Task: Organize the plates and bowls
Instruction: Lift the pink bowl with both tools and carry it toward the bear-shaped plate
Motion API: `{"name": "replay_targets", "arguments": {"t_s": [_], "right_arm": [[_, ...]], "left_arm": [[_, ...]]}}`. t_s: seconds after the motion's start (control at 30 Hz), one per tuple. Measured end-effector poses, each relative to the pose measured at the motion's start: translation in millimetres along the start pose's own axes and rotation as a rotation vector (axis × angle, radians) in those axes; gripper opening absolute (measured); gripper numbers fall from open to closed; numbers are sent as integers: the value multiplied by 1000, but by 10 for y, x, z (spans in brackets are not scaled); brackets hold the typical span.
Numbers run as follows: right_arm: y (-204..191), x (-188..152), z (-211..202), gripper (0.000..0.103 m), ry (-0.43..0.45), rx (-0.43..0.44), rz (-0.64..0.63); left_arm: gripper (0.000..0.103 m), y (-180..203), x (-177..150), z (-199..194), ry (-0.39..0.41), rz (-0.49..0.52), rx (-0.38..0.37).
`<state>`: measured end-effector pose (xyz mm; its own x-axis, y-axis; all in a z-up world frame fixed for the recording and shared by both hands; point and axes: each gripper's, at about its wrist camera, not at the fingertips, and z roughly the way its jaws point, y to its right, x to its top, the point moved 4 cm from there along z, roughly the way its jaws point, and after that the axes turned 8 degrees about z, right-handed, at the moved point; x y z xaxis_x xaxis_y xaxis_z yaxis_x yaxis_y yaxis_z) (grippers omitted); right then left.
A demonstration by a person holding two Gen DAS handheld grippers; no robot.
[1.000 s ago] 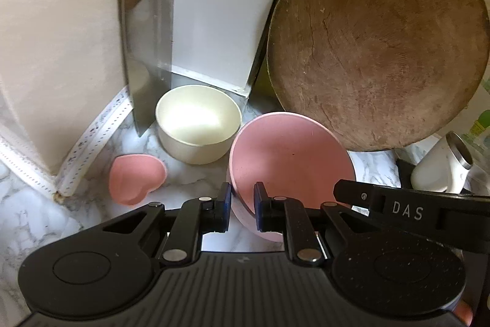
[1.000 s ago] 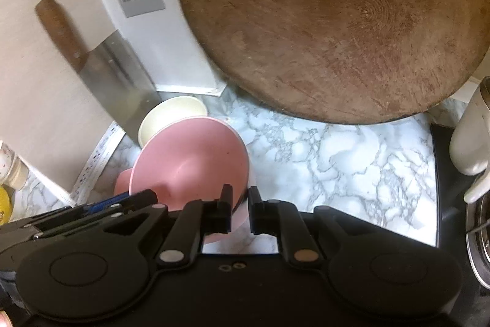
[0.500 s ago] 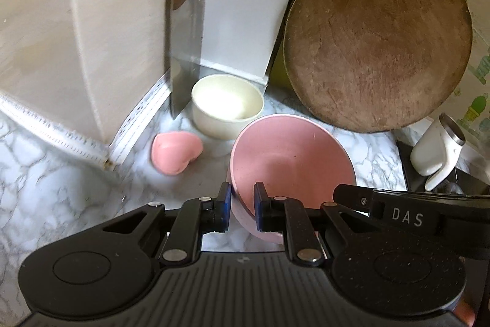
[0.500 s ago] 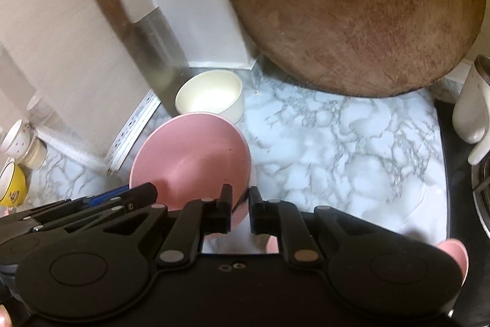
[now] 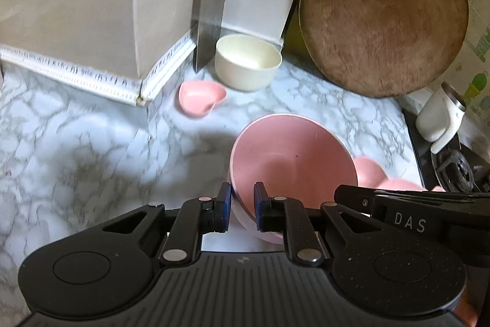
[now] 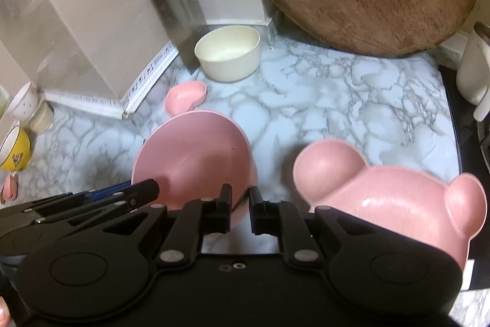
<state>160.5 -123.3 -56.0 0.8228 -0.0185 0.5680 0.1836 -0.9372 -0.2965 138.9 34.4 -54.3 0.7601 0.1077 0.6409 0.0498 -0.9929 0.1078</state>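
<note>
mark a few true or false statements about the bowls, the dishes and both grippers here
1. Both grippers grip the pink bowl by its rim. True: left gripper and right gripper each pinch it.
2. The cream bowl is stacked inside the pink bowl. False: it stands apart, beside the cleaver.
3. The bear-shaped dish is pink. True.
4. The heart-shaped dish lies inside the cream bowl. False: it lies on the counter in front of it.

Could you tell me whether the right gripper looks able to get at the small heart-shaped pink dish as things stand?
Probably not yet. The right gripper is shut on the rim of the pink bowl, which the left gripper also holds, and that bowl sits directly between it and the heart-shaped dish.
</note>
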Motion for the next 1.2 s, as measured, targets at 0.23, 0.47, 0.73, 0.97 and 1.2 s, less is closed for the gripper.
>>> {"name": "replay_targets", "arguments": {"t_s": [0.23, 0.47, 0.73, 0.97, 1.2], "right_arm": [[26, -248, 61, 12, -44, 4, 11], [17, -386, 73, 12, -76, 9, 14], [1, -461, 125, 12, -112, 9, 13], [32, -489, 135, 12, -128, 9, 20], [49, -508, 149, 12, -135, 3, 24]], "left_arm": [[15, -38, -229, -22, -26, 11, 1], [15, -50, -389, -18, -56, 20, 7], [15, -92, -475, -3, -90, 2, 0], [15, -94, -513, 6, -105, -1, -13], [15, -71, -527, 43, -113, 4, -12]]}}
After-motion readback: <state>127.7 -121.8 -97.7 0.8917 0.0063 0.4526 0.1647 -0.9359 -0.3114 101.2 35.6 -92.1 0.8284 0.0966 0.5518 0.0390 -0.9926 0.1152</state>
